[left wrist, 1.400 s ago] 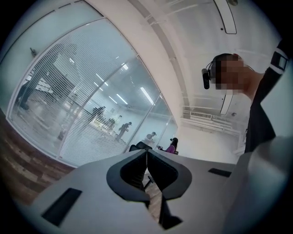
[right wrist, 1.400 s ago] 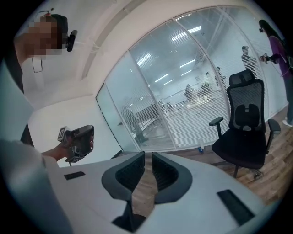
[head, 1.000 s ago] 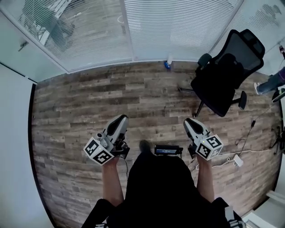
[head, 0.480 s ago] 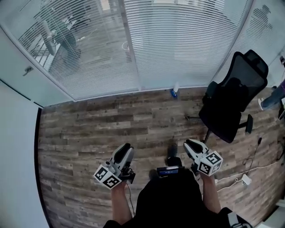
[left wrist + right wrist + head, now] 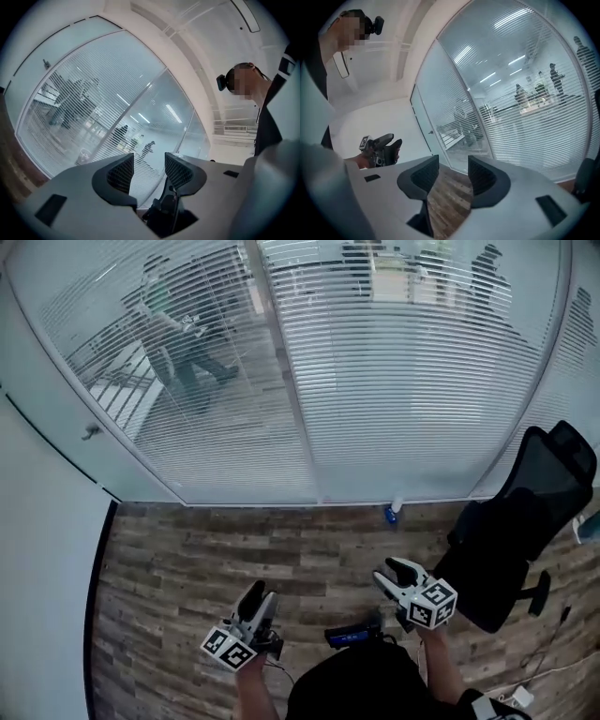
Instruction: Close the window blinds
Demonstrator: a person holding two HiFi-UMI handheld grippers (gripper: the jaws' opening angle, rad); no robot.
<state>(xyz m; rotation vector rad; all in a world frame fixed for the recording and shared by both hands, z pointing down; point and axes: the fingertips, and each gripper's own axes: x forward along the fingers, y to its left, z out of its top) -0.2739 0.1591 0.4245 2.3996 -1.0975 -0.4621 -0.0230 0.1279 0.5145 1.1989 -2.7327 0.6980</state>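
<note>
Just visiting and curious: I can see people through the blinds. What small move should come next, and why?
Probably bring the left tongs and right tongs closer to the blinds. The slats stand open, people show through, and wooden floor lies between blinds and tongs. Both tongs have just been opening, with nothing between them.

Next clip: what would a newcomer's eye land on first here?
White window blinds fill the upper head view, people showing through them. A black office chair stands at right on the wood floor. Below, the left gripper and right gripper have just been opening their empty claws.
</note>
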